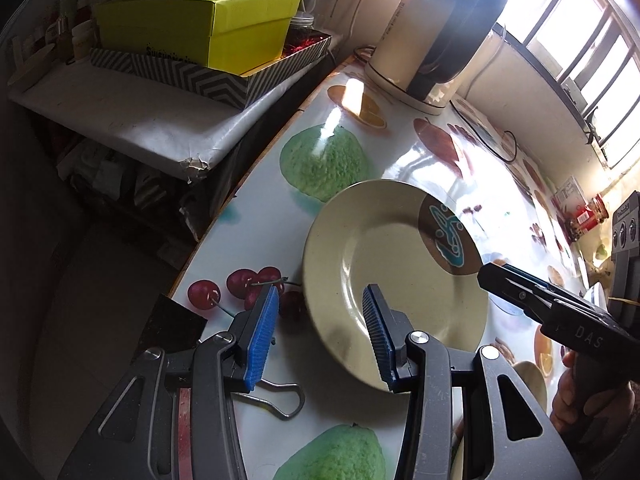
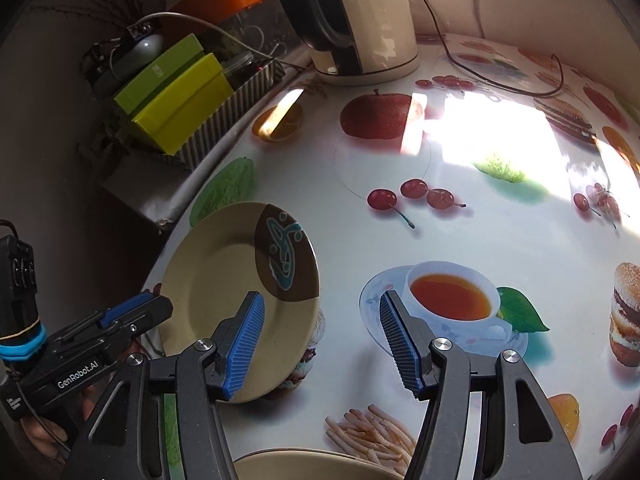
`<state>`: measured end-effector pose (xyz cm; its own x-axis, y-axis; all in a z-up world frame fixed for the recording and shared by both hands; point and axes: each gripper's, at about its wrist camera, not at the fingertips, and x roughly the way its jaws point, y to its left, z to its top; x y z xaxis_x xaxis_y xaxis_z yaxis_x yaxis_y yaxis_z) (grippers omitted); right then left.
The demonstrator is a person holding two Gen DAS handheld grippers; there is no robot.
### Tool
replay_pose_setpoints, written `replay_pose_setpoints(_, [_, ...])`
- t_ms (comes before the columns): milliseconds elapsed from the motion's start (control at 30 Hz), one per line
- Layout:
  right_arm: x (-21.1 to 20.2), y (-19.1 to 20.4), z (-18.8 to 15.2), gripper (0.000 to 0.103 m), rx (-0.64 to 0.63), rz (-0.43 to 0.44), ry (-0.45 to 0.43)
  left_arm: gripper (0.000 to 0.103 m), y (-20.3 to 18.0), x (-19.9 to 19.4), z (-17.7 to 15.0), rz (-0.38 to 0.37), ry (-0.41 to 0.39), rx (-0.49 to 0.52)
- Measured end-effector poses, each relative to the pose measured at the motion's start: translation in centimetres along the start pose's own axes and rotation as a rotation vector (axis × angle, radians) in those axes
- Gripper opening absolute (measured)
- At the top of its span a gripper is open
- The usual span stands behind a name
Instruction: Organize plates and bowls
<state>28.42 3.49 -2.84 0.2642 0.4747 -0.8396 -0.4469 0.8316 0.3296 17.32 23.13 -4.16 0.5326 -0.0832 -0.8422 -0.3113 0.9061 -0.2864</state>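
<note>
A beige plate [image 1: 384, 264] with a brown patch and blue motif lies on the fruit-print table near its left edge; it also shows in the right wrist view [image 2: 224, 280]. My left gripper [image 1: 320, 328] is open, its jaws spread over the plate's near-left rim, holding nothing. My right gripper [image 2: 320, 336] is open and empty, its left finger over the plate's right rim. The right gripper shows in the left wrist view [image 1: 520, 288] at the plate's right side. The rim of another beige dish [image 2: 312, 460] peeks in at the bottom of the right wrist view.
A cream electric kettle [image 2: 360, 20] with its cord stands at the back of the table. Green boxes [image 1: 200, 28] in a striped tray sit on a shelf to the left. A metal binder clip [image 1: 280, 396] lies near the table's left edge [image 1: 224, 216].
</note>
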Motion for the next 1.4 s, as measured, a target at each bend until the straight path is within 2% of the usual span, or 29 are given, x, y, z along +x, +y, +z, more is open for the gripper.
replay_pose_setpoints(233, [1.0,0.1,0.2,0.05,-0.004,0.016,0.02,0.045,-0.1,0.4,0.0,-0.012,-0.006,0.001])
replay_pose_setpoints(467, [1.6,0.1,0.3,0.041,-0.007,0.029,0.031,0.038,0.0,0.7,0.1,-0.011,0.003,-0.005])
replay_pose_setpoints(600, [1.9,0.2,0.3,0.032,-0.005,0.038,0.036,0.031,-0.3,0.9,0.1,-0.008,0.006,0.004])
replay_pose_setpoints(933, [2.0,0.4,0.2,0.022,-0.012,0.054,0.037,0.027,-0.6,1.2,0.1,0.006,0.004,0.017])
replay_pose_setpoints(1400, [1.7,0.5,0.1,0.022,-0.006,0.05,0.031,0.027,-0.7,0.8,0.1,0.008,-0.006,0.022])
